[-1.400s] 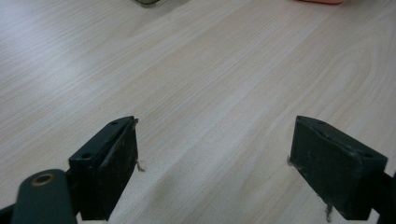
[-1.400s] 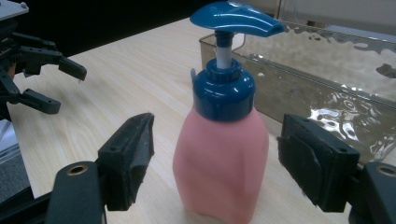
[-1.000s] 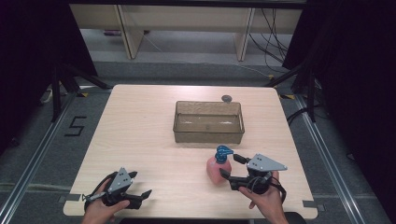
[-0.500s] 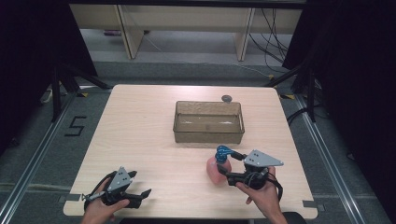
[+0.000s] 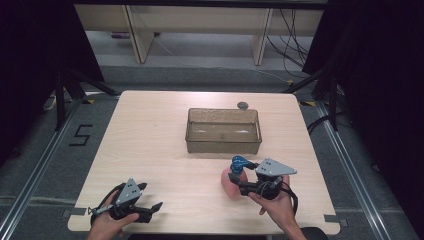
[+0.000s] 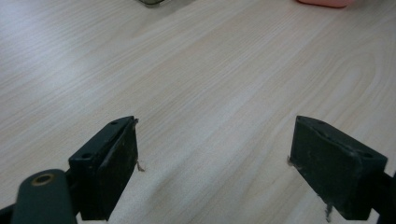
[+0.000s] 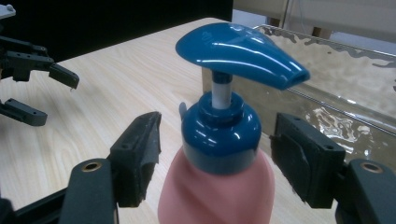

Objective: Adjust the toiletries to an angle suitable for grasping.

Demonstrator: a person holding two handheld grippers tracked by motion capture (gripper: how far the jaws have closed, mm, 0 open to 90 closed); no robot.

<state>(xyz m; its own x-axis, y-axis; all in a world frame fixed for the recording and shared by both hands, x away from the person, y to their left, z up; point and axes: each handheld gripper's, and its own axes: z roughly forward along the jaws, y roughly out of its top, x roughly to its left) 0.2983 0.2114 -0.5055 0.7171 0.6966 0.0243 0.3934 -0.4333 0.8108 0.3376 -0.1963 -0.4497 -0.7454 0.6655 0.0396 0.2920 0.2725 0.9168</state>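
We see the pink pump bottle (image 7: 219, 182) cut off below, standing upright between the open jaws of our right hand-held gripper (image 7: 217, 156), untouched. Just behind it the clear bin (image 5: 223, 131) looks empty. Our left hand-held gripper (image 6: 215, 163) gapes wide over bare surface (image 5: 150, 130).

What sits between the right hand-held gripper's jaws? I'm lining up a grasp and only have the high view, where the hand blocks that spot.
Observer: The jaws flank the blue collar of the pink pump bottle, a gap on each side, not yet closed.
Operator: Which way does the pump head point?
Observer: The blue pump head has its spout toward the clear plastic bin.
Operator: And the left hand-held gripper?
Observer: The left hand-held gripper has its jaws wide apart over bare wooden table.
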